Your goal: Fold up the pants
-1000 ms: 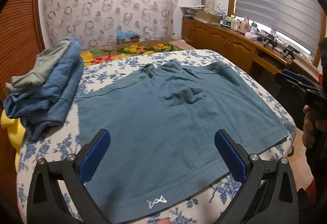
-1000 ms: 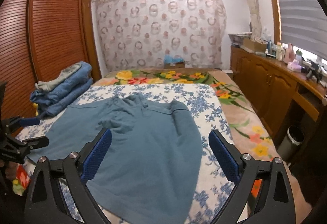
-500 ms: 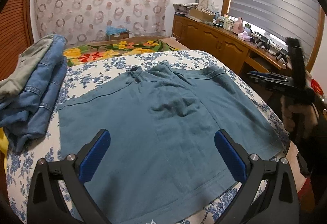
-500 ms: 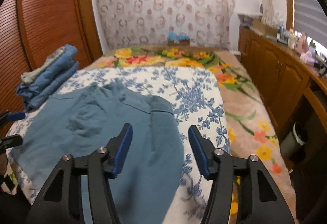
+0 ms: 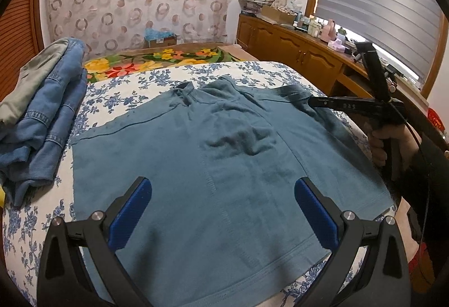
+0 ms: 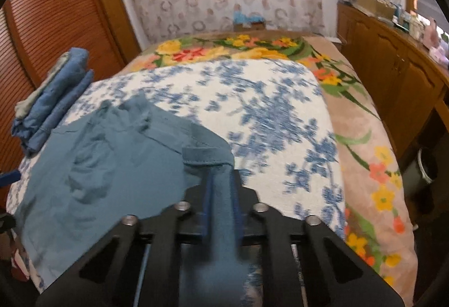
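Observation:
Teal-blue pants [image 5: 224, 166] lie spread flat on the bed with the blue-flowered sheet [image 5: 252, 71], waistband at the far end. My left gripper [image 5: 223, 209] is open and empty, hovering above the near hem. My right gripper [image 6: 221, 200] is shut on the right waistband corner of the pants [image 6: 207, 155], and a strip of cloth runs between its blue pads. In the left wrist view the right gripper [image 5: 311, 102] reaches onto that corner from the right side of the bed.
A pile of folded jeans and clothes [image 5: 42, 116] sits on the left side of the bed, also in the right wrist view [image 6: 53, 94]. A floral blanket [image 6: 364, 155] covers the far and right side. Wooden cabinets [image 5: 294, 52] stand along the right.
My right gripper moved forward to the waistband corner and closed on it. My left gripper stayed open and drifted forward over the pants.

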`<state>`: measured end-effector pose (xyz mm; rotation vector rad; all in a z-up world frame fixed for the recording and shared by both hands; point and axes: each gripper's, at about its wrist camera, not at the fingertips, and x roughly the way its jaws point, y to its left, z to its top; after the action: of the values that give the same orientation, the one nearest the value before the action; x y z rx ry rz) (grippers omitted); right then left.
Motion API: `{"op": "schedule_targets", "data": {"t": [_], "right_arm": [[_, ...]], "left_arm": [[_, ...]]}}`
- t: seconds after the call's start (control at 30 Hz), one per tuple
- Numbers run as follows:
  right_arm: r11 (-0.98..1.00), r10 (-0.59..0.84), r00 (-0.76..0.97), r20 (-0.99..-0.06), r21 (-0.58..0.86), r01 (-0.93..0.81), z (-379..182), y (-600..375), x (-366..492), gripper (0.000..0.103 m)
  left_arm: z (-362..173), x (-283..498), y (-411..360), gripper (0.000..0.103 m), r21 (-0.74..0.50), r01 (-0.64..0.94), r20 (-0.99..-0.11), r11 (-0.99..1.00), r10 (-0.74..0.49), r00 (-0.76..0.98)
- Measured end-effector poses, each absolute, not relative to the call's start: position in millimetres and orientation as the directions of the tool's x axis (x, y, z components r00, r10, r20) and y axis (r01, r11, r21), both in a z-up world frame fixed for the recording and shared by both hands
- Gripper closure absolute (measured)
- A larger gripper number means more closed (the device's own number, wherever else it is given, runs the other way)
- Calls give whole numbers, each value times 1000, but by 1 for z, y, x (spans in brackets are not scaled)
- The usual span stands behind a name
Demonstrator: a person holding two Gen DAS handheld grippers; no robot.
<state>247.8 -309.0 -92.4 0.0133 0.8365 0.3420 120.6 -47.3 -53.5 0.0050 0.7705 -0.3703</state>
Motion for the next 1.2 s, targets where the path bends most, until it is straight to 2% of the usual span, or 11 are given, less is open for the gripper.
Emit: {"op": "schedule_targets", "data": {"t": [0.17, 0.33, 0.43, 0.47, 0.57, 0.8, 1.03, 1.1, 1.13, 1.17, 1.2], "right_arm": [[903, 379, 609, -697, 134, -408, -75, -276, 222, 100], [850, 428, 537, -727, 122, -512, -78, -246, 198, 100], [845, 419, 540, -730, 96, -526, -80, -241, 186, 79], [845, 422, 544, -725, 96, -527, -78, -243, 185, 75], [857, 415, 576, -705, 91, -507, -71, -255, 183, 69], [880, 386, 602, -699, 84, -467, -68, -270, 191, 68], [854, 374, 534, -758, 57, -517, -93, -242, 196, 69], [858, 361, 517, -776, 58, -511, -100, -239, 202, 75], [858, 361, 510, -781, 64, -509, -101, -240, 205, 88], [856, 369, 506, -779, 74, -511, -100, -241, 207, 95], [853, 391, 506, -768, 96, -514, -96, -245, 208, 97]], "left_arm": [[-52, 119, -44, 0, -132, 325, -676, 936, -325, 662], [-52, 117, -43, 0, -132, 324, -676, 937, -324, 662], [-55, 117, -41, 0, -133, 318, -680, 939, -320, 660], [-56, 117, -40, 0, -137, 317, -680, 939, -322, 659], [-59, 115, -39, 0, -142, 314, -682, 939, -323, 656], [-64, 114, -42, 0, -142, 314, -690, 939, -321, 648], [-75, 115, -50, 0, -127, 323, -718, 938, -311, 622], [-76, 115, -50, 0, -125, 323, -724, 938, -309, 617], [-77, 114, -50, 0, -124, 324, -726, 938, -308, 615], [-76, 114, -50, 0, -122, 324, -727, 938, -307, 615], [-77, 113, -50, 0, -120, 324, -727, 938, -306, 615]]}}
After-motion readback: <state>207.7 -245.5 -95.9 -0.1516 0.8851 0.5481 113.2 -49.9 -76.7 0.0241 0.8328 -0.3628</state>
